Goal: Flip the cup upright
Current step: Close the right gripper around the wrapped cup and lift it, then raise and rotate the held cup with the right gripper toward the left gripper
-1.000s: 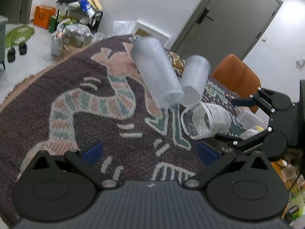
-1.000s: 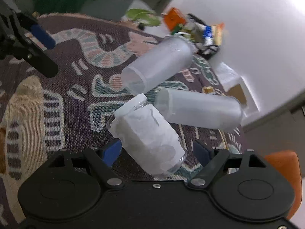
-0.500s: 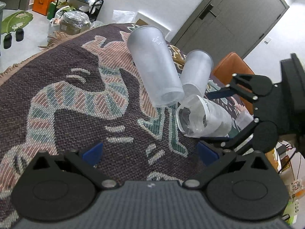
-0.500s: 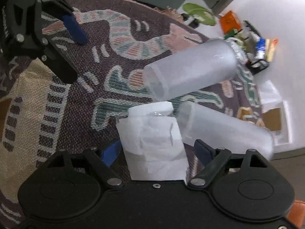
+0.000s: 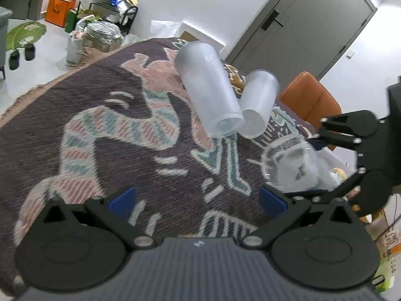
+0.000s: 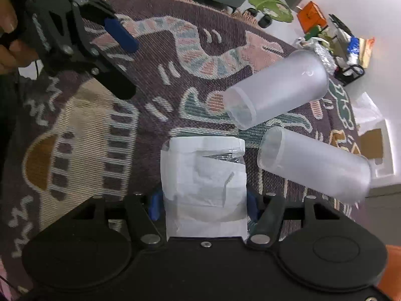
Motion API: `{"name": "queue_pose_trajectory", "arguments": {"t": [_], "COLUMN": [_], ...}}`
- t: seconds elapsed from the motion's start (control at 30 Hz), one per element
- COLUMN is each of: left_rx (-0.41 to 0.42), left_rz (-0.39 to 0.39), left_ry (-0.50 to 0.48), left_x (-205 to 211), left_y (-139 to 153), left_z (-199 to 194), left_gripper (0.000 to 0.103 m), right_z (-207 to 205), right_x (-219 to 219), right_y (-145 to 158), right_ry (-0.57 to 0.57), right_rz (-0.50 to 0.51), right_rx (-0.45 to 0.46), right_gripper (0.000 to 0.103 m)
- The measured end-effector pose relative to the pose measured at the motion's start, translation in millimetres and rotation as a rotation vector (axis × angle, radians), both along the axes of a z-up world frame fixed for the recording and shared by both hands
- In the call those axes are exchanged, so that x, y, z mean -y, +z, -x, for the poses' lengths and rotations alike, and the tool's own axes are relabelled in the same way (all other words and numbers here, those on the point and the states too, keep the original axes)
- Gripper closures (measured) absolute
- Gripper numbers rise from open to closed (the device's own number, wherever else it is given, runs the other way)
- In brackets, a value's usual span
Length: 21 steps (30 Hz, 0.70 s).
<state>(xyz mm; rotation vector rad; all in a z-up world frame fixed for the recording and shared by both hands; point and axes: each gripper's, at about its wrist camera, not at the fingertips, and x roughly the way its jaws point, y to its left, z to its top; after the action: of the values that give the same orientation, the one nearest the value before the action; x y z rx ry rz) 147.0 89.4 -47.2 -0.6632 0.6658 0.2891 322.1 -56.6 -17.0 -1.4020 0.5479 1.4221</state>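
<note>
A clear cup with white paper inside (image 6: 204, 180) sits between my right gripper's (image 6: 201, 202) blue pads, which are shut on its sides; in the left wrist view this cup (image 5: 293, 169) is lifted off the patterned cloth (image 5: 112, 130), mouth facing left. Two frosted cups lie on their sides on the cloth: one (image 5: 209, 95) (image 6: 275, 89) and another (image 5: 259, 106) (image 6: 315, 164) beside it. My left gripper (image 5: 198, 199) is open and empty, hovering over the cloth short of the cups; it also shows in the right wrist view (image 6: 75, 42).
The table is covered by a dark woven cloth with an animal pattern. An orange chair (image 5: 308, 99) stands beyond the table's far right. Bags and boxes (image 5: 100, 30) crowd the floor by the white wall. A grey door (image 5: 300, 27) is behind.
My right gripper has closed on the paper-lined cup and lifted it off the cloth, swinging it to the right. My left gripper has backed away a little. The frosted cups have not moved.
</note>
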Motion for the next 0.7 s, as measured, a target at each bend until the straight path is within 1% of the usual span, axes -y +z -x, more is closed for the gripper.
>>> {"name": "queue_pose_trajectory", "arguments": {"t": [0.13,0.23,0.37,0.43,0.53,0.7], "left_rx": [0.012,0.027,0.037,0.042,0.056,0.072], "left_rz": [-0.015,-0.034,-0.039,-0.041,-0.052,-0.079], "left_ry": [-0.013,-0.032,-0.042,-0.053,-0.064,-0.086], "left_x": [6.9,13.3,18.8,21.3,24.6,26.0], "left_y": [4.2,8.2,7.6,7.6,10.1,13.7], "left_z": [16.8,29.1,41.5,47.3,57.0,72.5], "left_gripper": [0.0,0.0,0.0,0.0,0.0,0.0], "right_z": [22.5,37.7,57.8,65.0,73.5,89.4], "right_x": [10.8,17.9,31.4,37.2,44.1,54.1], "right_y": [8.4,9.6,11.2,12.5,13.1,6.8], "right_ry": [-0.067,-0.16,-0.243,-0.286,-0.38,-0.474], "right_rz": [-0.006,-0.003,-0.006,-0.012,-0.025,-0.023], "right_rx": [0.015,0.022,0.02,0.005,-0.029,-0.065], "right_gripper": [0.043,0.043,0.043,0.043,0.043,0.043]}}
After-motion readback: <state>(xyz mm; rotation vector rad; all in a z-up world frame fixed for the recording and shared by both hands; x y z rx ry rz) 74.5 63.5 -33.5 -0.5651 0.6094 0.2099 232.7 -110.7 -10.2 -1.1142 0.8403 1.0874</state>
